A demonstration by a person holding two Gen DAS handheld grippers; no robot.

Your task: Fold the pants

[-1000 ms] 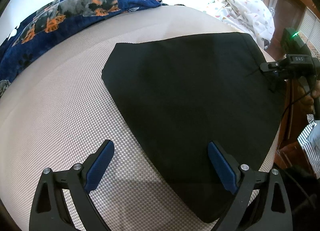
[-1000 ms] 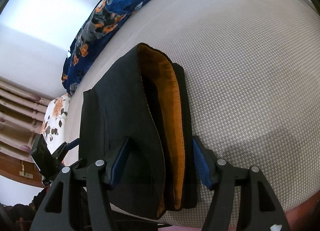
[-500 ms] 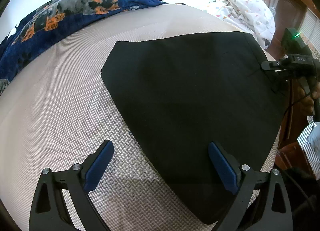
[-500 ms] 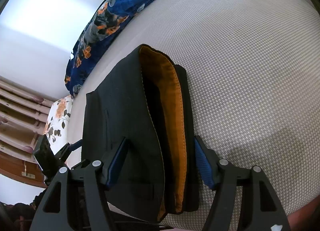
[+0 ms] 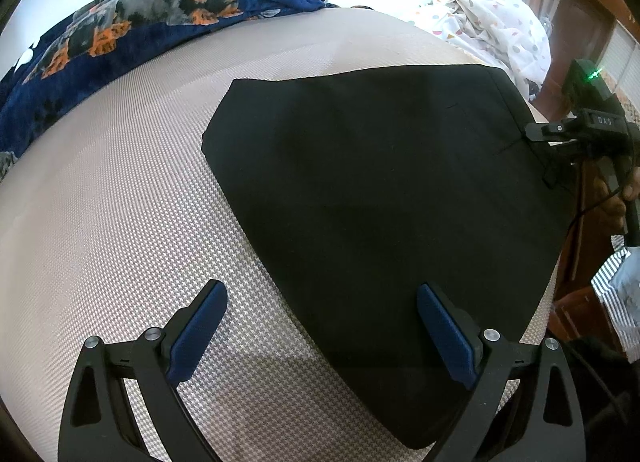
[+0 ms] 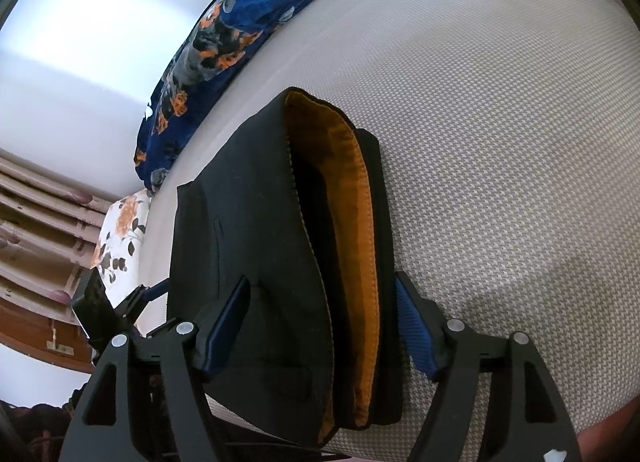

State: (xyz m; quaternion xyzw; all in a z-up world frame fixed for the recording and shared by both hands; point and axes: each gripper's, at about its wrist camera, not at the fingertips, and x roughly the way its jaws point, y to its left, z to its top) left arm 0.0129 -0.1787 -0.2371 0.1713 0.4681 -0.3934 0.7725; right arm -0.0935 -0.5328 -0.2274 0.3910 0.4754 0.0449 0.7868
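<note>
The black pants (image 5: 384,198) lay folded into a flat panel on the beige woven mattress (image 5: 120,198), toward its near right side. In the left wrist view their far edge ran straight toward the right, the left edge cut diagonally down to a rounded near corner, and the right edge sat close to the mattress's own border. A broad stretch of bare mattress lay open to the left of the fabric, up to the navy dog-print blanket (image 5: 132,18) bunched along the far edge. A white spotted sheet (image 5: 492,18) was heaped beyond the far right corner, apart from the pants.

The left gripper (image 5: 320,326) hung over the near edge with its jaws spread wide and nothing in them; the left pad stood over bare mattress, the right pad over the black cloth.

In the right wrist view the waistband end of the pants (image 6: 280,262) showed stacked layers with an orange lining (image 6: 344,222) exposed along the open edge. The right gripper (image 6: 320,326) straddled that end, its jaws opening. The left pad seemed to rest against the cloth, though the black-on-black made contact hard to judge; the right pad stood just beside the outer edge. To the right of the pants the mattress (image 6: 500,142) was open. A floral pillow (image 6: 120,234) lay past the left edge.
</note>
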